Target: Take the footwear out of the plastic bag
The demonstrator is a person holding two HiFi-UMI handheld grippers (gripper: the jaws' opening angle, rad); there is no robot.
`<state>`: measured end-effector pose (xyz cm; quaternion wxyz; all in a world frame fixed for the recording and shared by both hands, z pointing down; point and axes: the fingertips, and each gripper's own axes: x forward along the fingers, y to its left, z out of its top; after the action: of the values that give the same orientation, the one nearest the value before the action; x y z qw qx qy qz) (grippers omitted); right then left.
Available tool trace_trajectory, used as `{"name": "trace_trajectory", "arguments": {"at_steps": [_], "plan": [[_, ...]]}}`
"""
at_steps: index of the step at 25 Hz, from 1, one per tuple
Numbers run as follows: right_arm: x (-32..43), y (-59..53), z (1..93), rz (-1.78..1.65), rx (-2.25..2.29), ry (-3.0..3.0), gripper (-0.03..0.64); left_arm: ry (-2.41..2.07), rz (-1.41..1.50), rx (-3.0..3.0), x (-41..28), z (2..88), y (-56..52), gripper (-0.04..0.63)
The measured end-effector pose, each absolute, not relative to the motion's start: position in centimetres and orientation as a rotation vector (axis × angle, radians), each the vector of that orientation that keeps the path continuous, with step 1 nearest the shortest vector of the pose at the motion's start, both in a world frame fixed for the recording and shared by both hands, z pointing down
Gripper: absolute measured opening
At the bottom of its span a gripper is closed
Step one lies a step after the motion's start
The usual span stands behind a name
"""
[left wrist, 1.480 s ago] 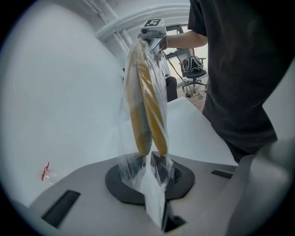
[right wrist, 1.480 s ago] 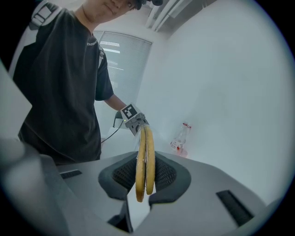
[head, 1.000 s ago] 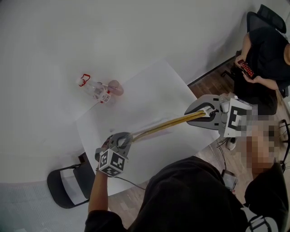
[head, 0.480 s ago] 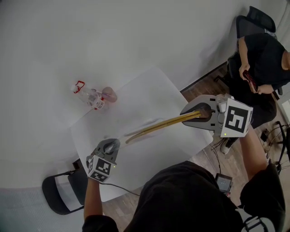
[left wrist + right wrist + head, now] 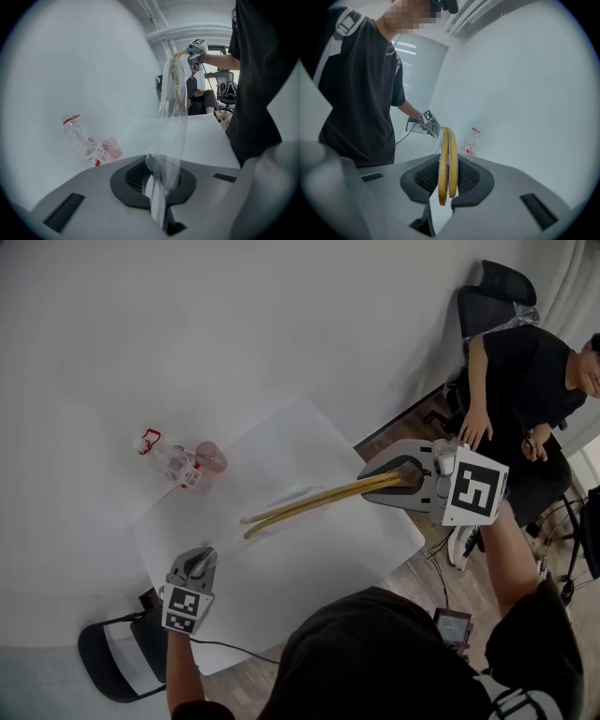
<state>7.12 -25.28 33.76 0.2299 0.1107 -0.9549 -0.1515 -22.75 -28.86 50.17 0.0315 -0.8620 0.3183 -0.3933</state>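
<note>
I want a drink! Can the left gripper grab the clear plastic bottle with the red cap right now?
Probably not yet. The left gripper has its fingers shut on the thin clear plastic bag, so it must drop that first. The white table up to the red-capped clear plastic bottle looks bare.

The bag [image 5: 171, 117] is thin, clear plastic, shiny and a bit crinkly, and you can see right through it. The yellow shoes [image 5: 447, 159] look like smooth, dull rubber or foam. The left gripper [image 5: 159, 192] and the right gripper [image 5: 447, 185] are hard grey plastic that is not shiny, and their black pads [image 5: 468, 176] have tiny ridges. The table [image 5: 319, 442] is white, smooth and dull. The bottle [image 5: 175, 465] is clear, glossy plastic. The floor [image 5: 427, 568] looks like brown wood
</note>
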Motion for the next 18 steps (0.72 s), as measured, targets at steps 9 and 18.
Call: {"name": "trace_trajectory", "arguments": {"at_steps": [9, 18], "plan": [[9.5, -28.1, 31.1, -0.459, 0.598, -2.689, 0.069, 1.334, -0.999, -2.709, -26.9, 48.0, -30.8, 0.021], [12.3, -30.5, 29.6, -0.466, 0.968, -2.646, 0.069, 1.580, -0.699, -2.734, -27.7, 43.9, -32.1, 0.021]]}}
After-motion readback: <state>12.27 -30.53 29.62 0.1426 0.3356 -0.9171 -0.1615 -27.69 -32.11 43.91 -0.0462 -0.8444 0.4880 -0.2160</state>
